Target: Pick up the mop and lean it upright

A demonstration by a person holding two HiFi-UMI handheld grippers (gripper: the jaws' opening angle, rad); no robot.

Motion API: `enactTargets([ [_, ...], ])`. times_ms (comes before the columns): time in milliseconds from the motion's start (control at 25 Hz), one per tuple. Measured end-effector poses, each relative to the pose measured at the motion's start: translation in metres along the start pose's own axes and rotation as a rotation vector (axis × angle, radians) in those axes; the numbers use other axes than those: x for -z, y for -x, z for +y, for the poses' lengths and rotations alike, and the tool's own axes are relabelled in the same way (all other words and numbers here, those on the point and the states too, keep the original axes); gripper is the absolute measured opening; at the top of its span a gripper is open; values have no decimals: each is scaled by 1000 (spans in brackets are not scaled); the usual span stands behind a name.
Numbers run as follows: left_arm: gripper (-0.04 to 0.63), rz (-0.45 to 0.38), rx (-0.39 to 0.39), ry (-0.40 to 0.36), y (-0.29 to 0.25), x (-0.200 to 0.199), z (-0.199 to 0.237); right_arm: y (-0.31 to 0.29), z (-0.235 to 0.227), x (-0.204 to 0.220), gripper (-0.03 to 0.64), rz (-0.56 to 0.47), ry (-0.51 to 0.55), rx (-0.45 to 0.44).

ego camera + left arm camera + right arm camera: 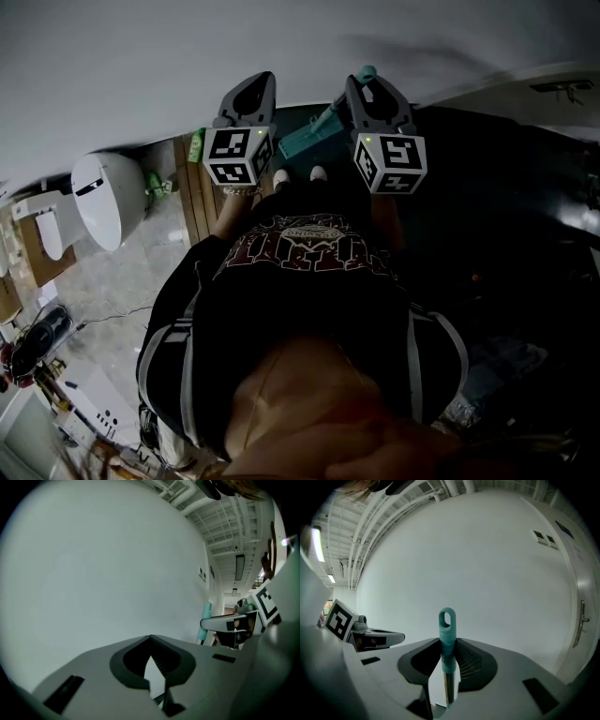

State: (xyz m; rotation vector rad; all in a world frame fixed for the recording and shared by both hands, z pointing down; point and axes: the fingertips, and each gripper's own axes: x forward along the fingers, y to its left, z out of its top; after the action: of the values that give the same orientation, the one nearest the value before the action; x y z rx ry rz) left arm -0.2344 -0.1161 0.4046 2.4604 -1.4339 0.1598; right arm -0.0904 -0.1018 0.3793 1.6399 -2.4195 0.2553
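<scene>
The mop's teal handle end (446, 630), with a hanging loop at its tip, stands upright between the jaws of my right gripper (448, 645), which is shut on it close to the white wall. In the head view the same handle tip (366, 74) pokes past the right gripper (371, 91), and the teal mop head (306, 139) lies on the floor below, by the wall. My left gripper (250, 94) is raised beside it, shut and holding nothing. From the left gripper (150, 640) view, the teal handle (204, 621) shows at the right.
The white wall (281, 47) is directly ahead. To the left, a white toilet (105, 197) stands on a tiled floor beyond a wooden strip (195, 197). The person's feet (300, 174) are near the mop head. Dark flooring (506, 216) spreads to the right, and clutter (37, 347) lies at the lower left.
</scene>
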Motion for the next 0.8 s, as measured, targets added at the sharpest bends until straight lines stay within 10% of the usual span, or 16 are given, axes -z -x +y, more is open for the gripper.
enactTargets([
  [800,44,33,214,-68,-14,6,-45,52,-30,9,110,-46,-81,203],
])
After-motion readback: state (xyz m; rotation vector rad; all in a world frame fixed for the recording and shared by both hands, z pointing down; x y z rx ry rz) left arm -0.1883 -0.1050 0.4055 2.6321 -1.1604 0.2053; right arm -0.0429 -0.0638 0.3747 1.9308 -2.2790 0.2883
